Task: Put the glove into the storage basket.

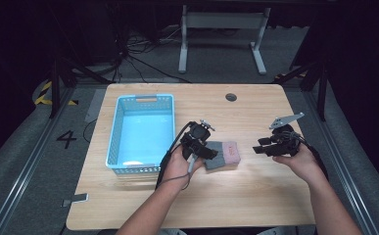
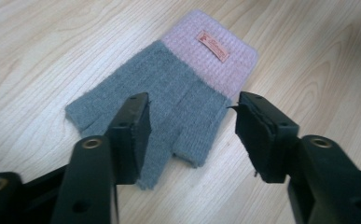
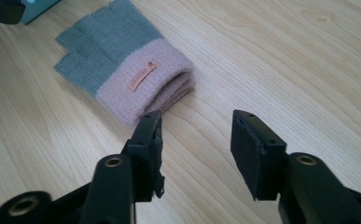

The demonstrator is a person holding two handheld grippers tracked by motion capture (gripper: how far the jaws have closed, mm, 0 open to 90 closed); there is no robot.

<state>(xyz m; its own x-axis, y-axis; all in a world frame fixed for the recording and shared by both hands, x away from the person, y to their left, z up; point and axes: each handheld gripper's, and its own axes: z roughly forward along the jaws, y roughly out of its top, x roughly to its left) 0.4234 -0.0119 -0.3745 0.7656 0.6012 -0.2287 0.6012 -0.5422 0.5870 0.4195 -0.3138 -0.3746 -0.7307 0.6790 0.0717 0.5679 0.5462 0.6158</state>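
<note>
Your left gripper (image 1: 211, 152) sits over the grey end of the glove (image 1: 224, 154), jaws apart, nothing pinched; in the left gripper view the two black pads stand open above the knit, the glove (image 2: 169, 98) lying flat on the wood under and between them, pads not pressing it. The glove is a fingerless knit one, grey finger part, pink cuff (image 2: 215, 56) with a small orange label (image 2: 212, 45); the cuff points to about 1 o'clock in that view, the stub fingers to 7 o'clock. In the high view the glove rests near the middle of the table (image 1: 255, 196), just at 3 o'clock of the blue basket (image 1: 123, 117), not touching it, cuff end toward your right hand. Your right gripper (image 1: 261, 146) is at 3 o'clock of the glove, apart from it, jaws also spread and holding nothing, tips aimed back toward the cuff. In the right gripper view the glove (image 3: 122, 60) lies at 11 o'clock beyond the jaws, cuff nearest, its edge just past the left pad; whether that pad touches the cuff can't be told, looks clear. Bare wood shows between the right pads. A corner of the basket (image 3: 36, 9) shows at the top left there. The glove looks doubled, layers visible at the cuff opening. Both hands grip the gripper bodies from below, forearms coming in from 6 o'clock.
</note>
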